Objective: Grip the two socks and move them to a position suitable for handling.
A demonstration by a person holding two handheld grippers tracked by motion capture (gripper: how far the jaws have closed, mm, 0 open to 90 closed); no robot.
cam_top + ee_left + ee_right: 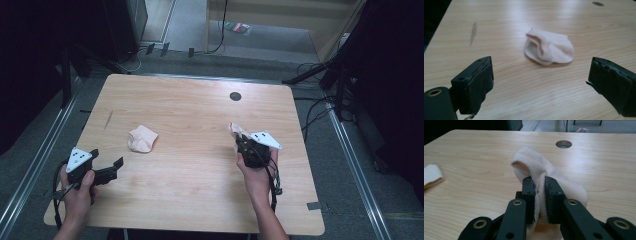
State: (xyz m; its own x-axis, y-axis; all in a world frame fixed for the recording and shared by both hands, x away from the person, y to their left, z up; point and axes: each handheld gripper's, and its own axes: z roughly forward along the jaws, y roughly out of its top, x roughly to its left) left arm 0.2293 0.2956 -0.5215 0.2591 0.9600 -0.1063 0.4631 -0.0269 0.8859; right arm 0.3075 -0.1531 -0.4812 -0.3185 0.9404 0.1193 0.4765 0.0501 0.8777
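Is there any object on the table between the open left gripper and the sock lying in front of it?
No, nothing visible: only bare table lies between the left gripper and the sock.

One sock (142, 139) lies on the worktop (195, 195) left of centre, ahead of the left hand-held gripper (107, 170). Second sock (541, 173) sits in the right hand-held gripper (539, 195), right of centre. Cable hole (235, 96) lies behind it.

1. No readable text, label, brand, number or sign appears in any of the three views.
2. The grey plate (78, 158) on the left hand-held gripper (107, 171) carries a few dark dots, too small to read as characters.
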